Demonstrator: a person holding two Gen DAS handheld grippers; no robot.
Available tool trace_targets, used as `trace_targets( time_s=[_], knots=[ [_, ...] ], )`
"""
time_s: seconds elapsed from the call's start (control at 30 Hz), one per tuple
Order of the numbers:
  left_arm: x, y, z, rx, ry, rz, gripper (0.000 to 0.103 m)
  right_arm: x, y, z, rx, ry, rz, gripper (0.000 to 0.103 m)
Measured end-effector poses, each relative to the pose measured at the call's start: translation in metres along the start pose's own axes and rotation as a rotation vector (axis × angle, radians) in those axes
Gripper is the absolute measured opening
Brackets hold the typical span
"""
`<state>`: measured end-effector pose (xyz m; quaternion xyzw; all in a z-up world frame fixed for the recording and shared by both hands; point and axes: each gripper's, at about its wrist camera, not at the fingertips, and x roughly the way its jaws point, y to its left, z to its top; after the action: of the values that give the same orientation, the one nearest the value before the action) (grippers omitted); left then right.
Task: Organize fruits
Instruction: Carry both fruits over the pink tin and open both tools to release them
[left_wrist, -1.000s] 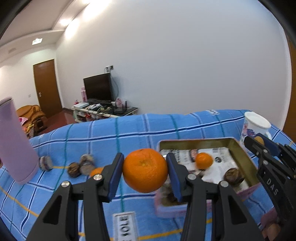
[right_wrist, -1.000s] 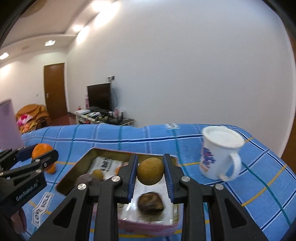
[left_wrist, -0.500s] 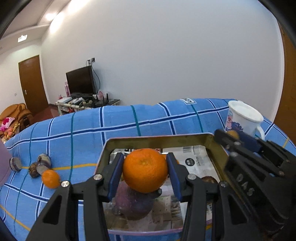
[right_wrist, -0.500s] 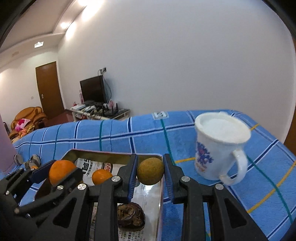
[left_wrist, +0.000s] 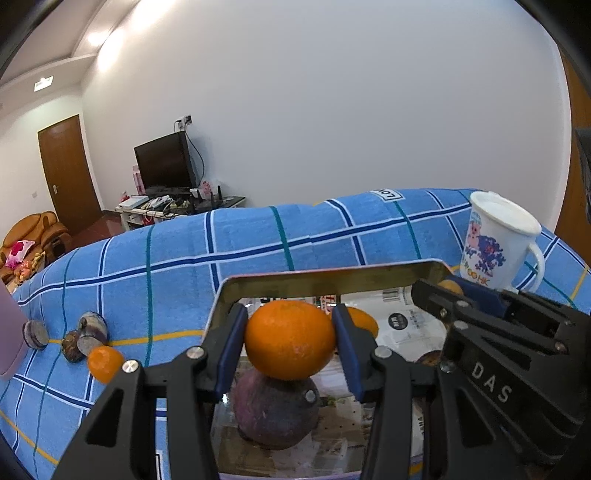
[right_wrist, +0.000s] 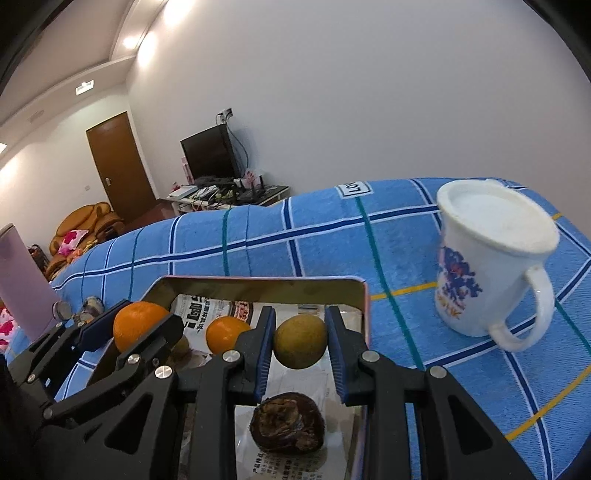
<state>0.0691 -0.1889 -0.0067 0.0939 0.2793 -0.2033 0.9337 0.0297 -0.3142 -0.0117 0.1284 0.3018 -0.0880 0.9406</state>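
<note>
Oranges: we count three, a large orange (left_wrist: 290, 339), a mid orange (left_wrist: 364, 323) and a small orange (left_wrist: 104, 363).
Yellow-green fruit (right_wrist: 300, 341): one.
Purple fruit (left_wrist: 275, 413): one.
Dark wrinkled fruit (right_wrist: 288, 421): one.
Cut dark pieces (left_wrist: 72, 345): we make out three, off the tray's left edge.
Tray (left_wrist: 332, 282): one.
Mug (right_wrist: 491, 258): one.
Lilac bottle (right_wrist: 22, 284): one.
Grippers: we count two, the left gripper (left_wrist: 290, 345) and the right gripper (right_wrist: 300, 347).

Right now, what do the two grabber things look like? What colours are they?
Both are black frames of angular struts with triangle cut-outs and shiny silver screws. The left gripper and right gripper each have two fingers lined with blue ribbed pads. White letters "DAS" mark the right one's side. No cables or sleeves show.
</note>
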Motion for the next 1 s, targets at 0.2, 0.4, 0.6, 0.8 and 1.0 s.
trace_targets(
  time_s=[0.2, 0.4, 0.6, 0.8, 1.0],
  knots=[
    [0.000, 0.000, 0.000, -0.004, 0.000, 0.003, 0.049, 0.005, -0.003, -0.002, 0.035, 0.029, 0.057, 0.030],
    [-0.002, 0.004, 0.001, -0.018, -0.013, 0.009, 0.049, 0.005, -0.004, -0.003, 0.052, 0.032, 0.101, 0.030],
    [-0.015, 0.004, 0.002, -0.011, -0.052, -0.033, 0.049, 0.001, -0.017, -0.001, 0.127, 0.025, 0.189, 0.030],
    [-0.010, -0.005, -0.003, 0.028, -0.020, -0.054, 0.049, 0.002, -0.018, -0.002, 0.155, 0.038, 0.242, 0.030],
    [-0.007, -0.010, -0.003, 0.055, -0.007, 0.000, 0.066, -0.001, 0.002, -0.003, 0.048, 0.024, 0.169, 0.045]
  ],
)
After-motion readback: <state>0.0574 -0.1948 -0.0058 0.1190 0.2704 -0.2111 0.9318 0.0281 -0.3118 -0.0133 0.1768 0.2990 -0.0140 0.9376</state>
